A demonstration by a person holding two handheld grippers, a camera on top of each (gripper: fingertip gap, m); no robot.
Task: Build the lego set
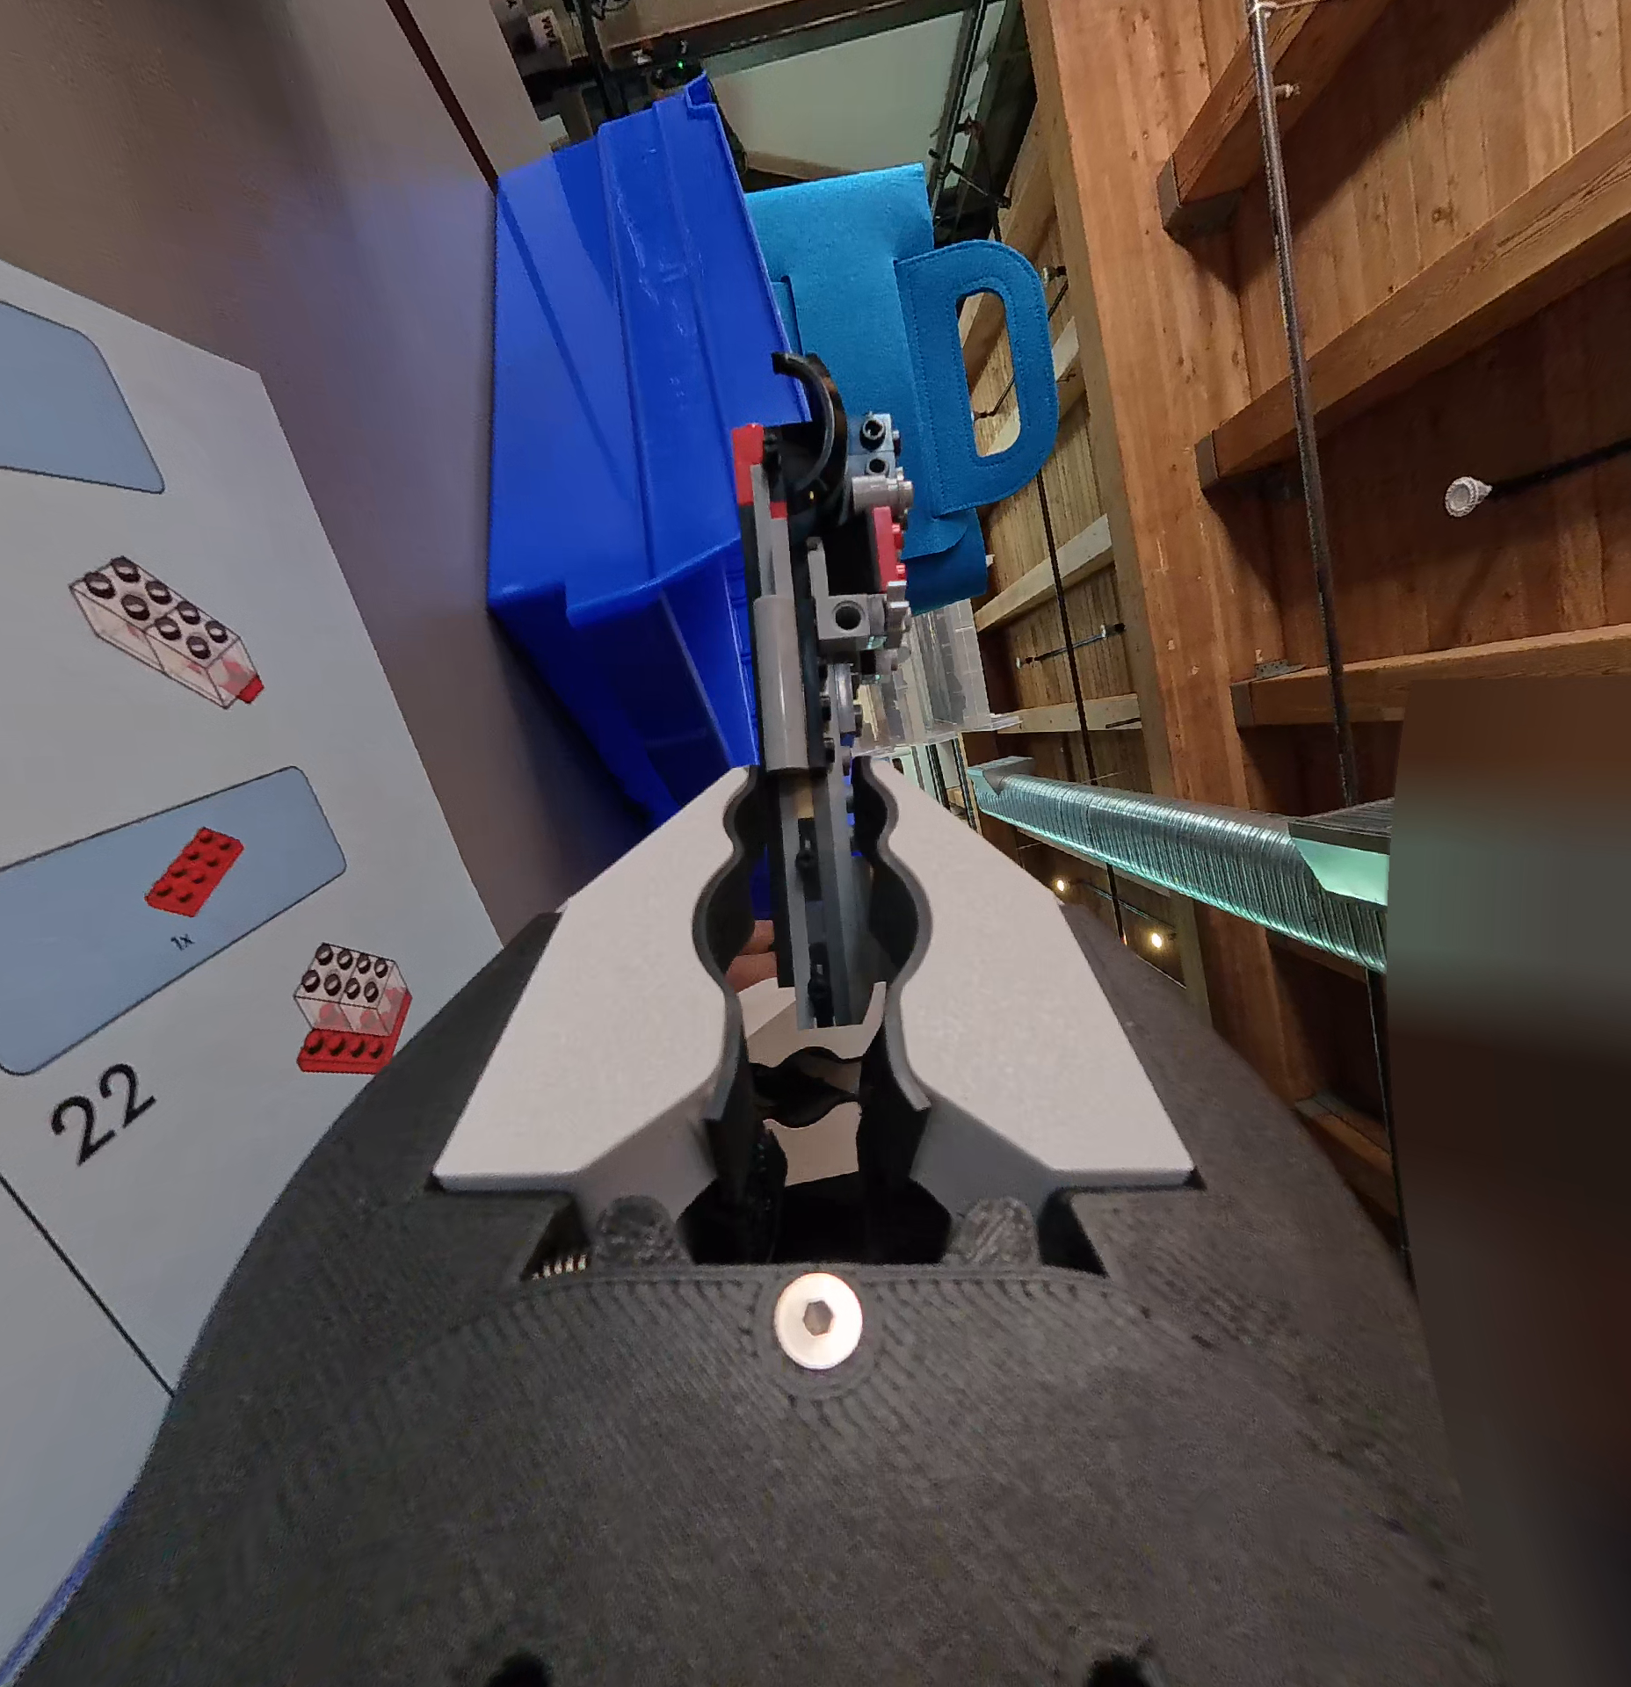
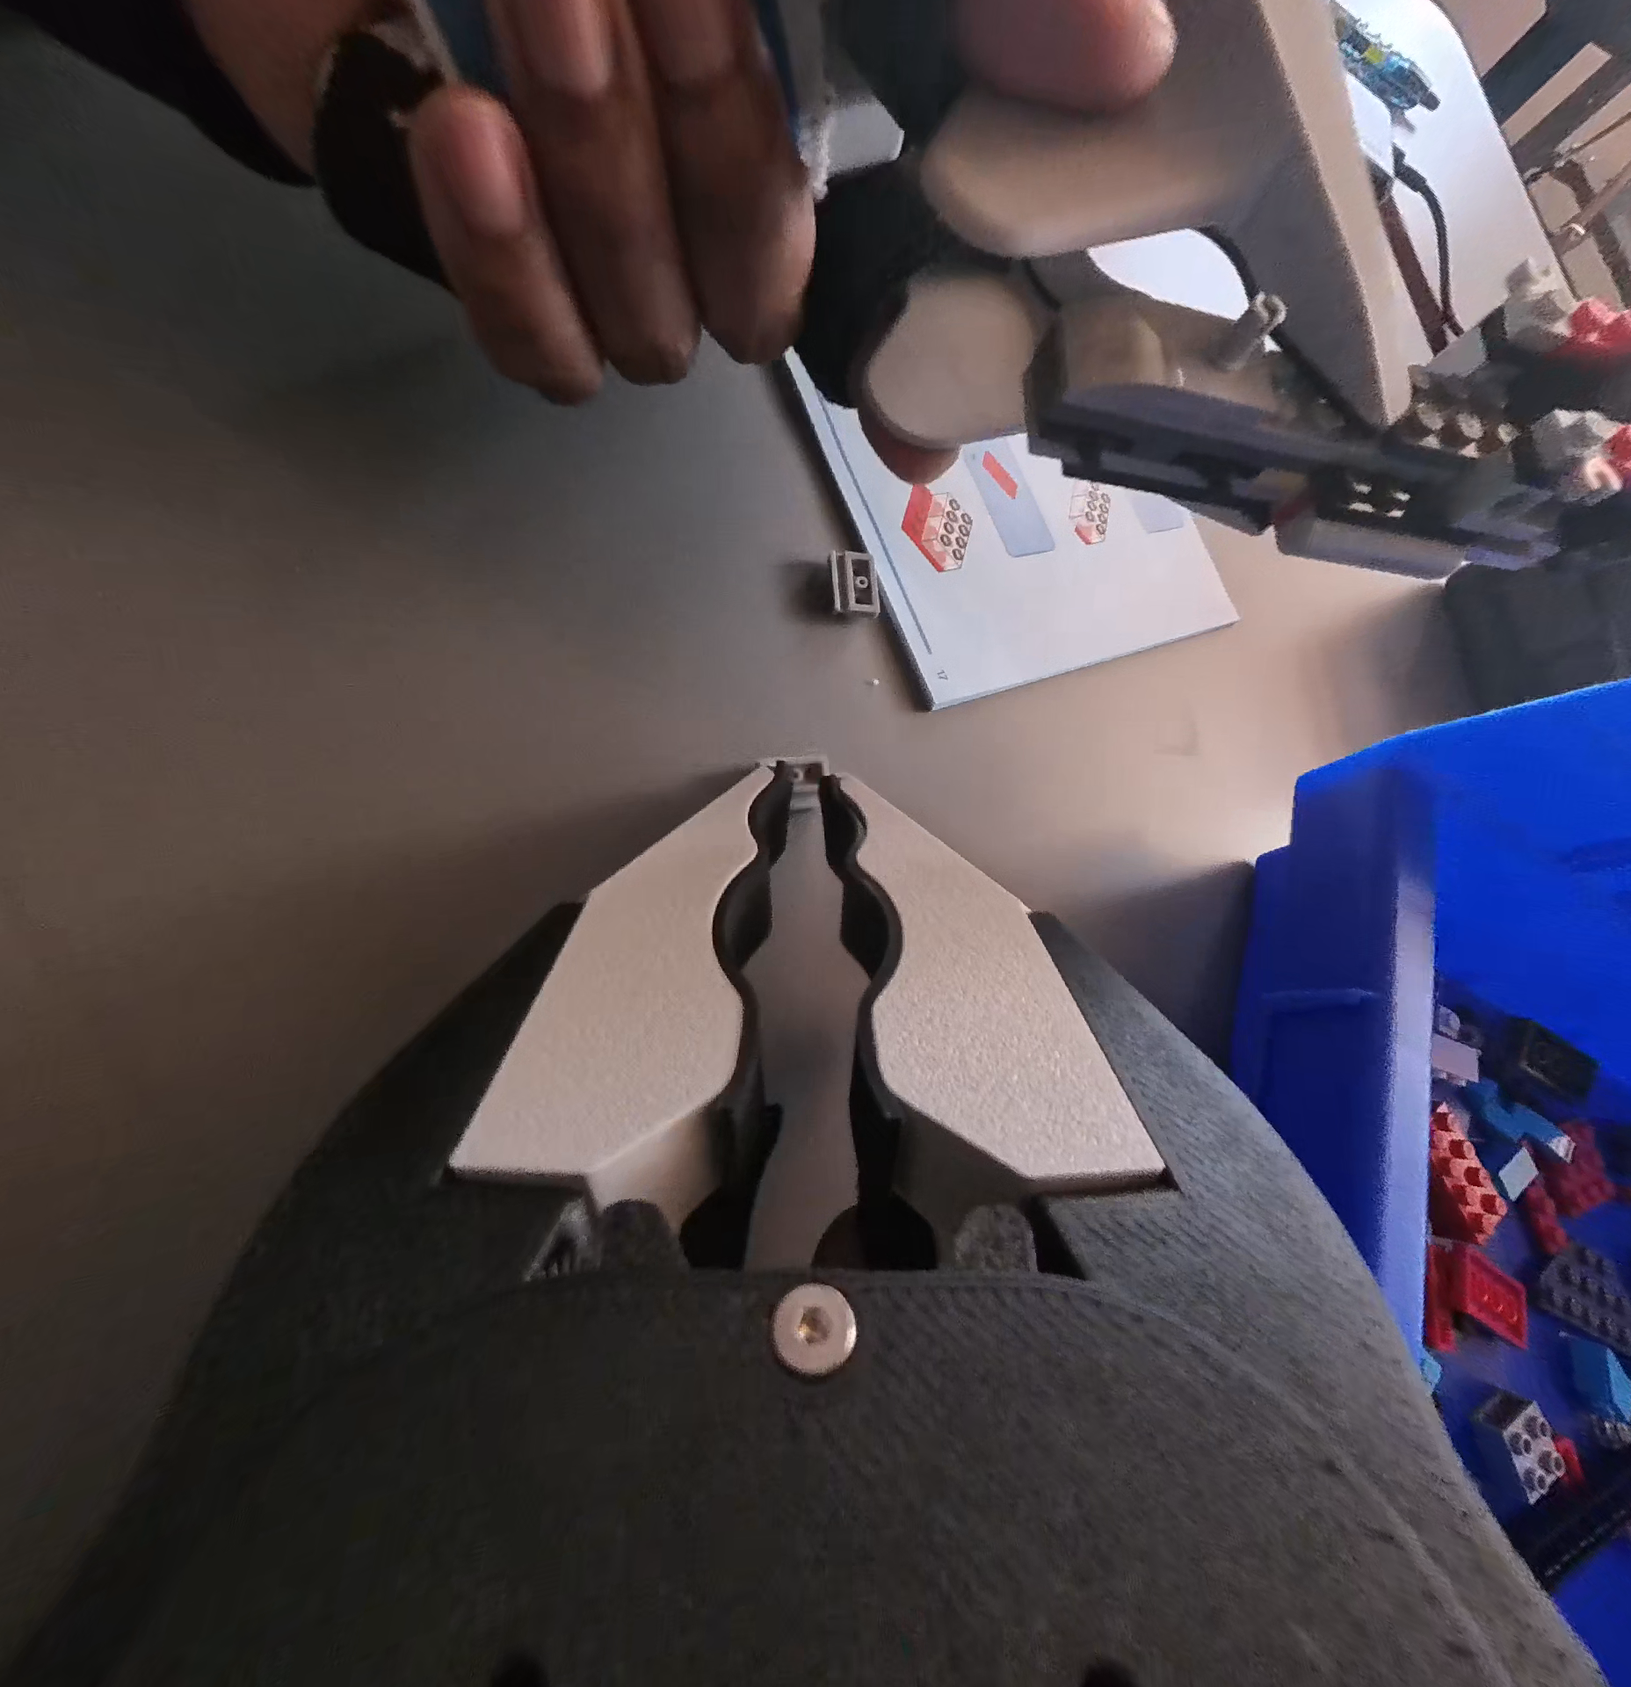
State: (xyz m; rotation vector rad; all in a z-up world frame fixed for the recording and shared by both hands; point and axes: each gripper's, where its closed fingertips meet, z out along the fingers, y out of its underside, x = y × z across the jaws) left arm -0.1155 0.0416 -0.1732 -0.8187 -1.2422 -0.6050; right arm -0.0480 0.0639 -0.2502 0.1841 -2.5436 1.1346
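The partly built lego model (image 1: 816, 657), a long dark grey and black assembly with red and light grey parts at its far end, sits clamped between the fingers of the left gripper (image 1: 812, 822), its flat base plate running back deep into the scalloped gap; in the right wrist view the same model (image 2: 1323, 484) is lifted above the table and juts out sideways from that other gripper, whose handle a hand (image 2: 611, 183) grips at the top of the picture; the right gripper (image 2: 801, 776) is pinched on a small light grey piece (image 2: 801, 771) right at its fingertips, the jaws nearly together around it, just above the grey table (image 2: 246, 639); a second small grey lego piece (image 2: 853, 584) lies loose on the table, just beside the edge of the open instruction booklet (image 2: 1022, 602), whose pages show red and clear bricks; in the left wrist view the booklet (image 1: 109, 822) fills the left side; a blue bin (image 2: 1433, 913) stands at the right of the table and holds loose red, blue, grey and black bricks (image 2: 1524, 1232); the left wrist view shows the blue bin (image 1: 611, 411) behind the model, with a lighter blue felt bag (image 1: 930, 365) with a cut-out handle against it, and a wooden wall with shelves (image 1: 1387, 365) beyond
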